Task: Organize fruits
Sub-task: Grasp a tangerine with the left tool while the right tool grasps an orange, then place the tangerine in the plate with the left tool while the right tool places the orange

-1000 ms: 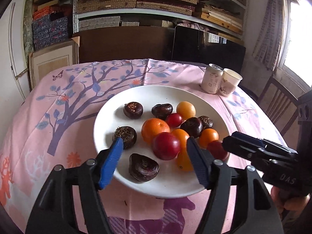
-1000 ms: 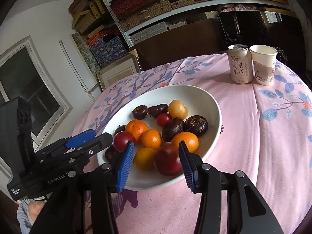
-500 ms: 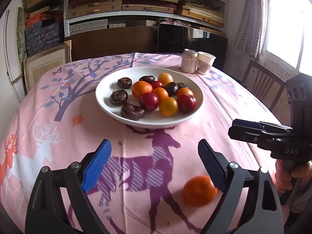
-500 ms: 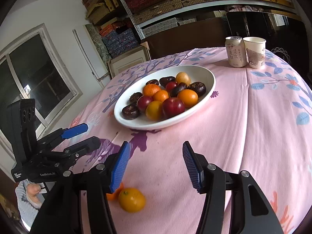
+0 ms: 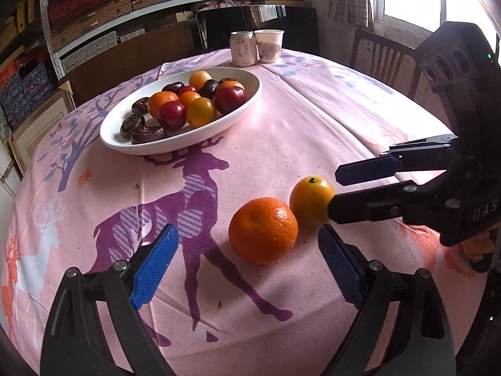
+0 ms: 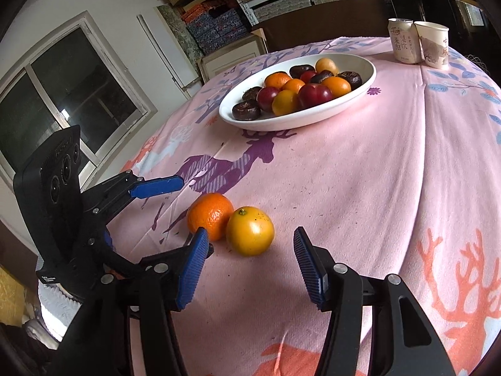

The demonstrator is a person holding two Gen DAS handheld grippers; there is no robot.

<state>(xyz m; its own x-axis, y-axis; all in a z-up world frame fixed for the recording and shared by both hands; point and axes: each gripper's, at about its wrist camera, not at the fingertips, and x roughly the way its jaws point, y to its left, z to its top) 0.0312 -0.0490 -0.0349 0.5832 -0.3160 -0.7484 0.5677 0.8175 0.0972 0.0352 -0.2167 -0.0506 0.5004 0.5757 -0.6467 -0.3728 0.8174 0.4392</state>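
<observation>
Fingers of left gripper wide, empty, near mandarin; right gripper wide by yellow orange. Both prob firm, light, roll-prone; grip across widest part.

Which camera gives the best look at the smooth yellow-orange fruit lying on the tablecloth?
The right wrist view: the yellow-orange fruit sits whole and unobstructed just ahead of the open right claw. In the left wrist view, the fruit is farther off, partly covered by the right claw's lower finger and overlapped by the mandarin.

pink deer-print tablecloth; on it fruit plate, can, cup, two loose oranges
</observation>
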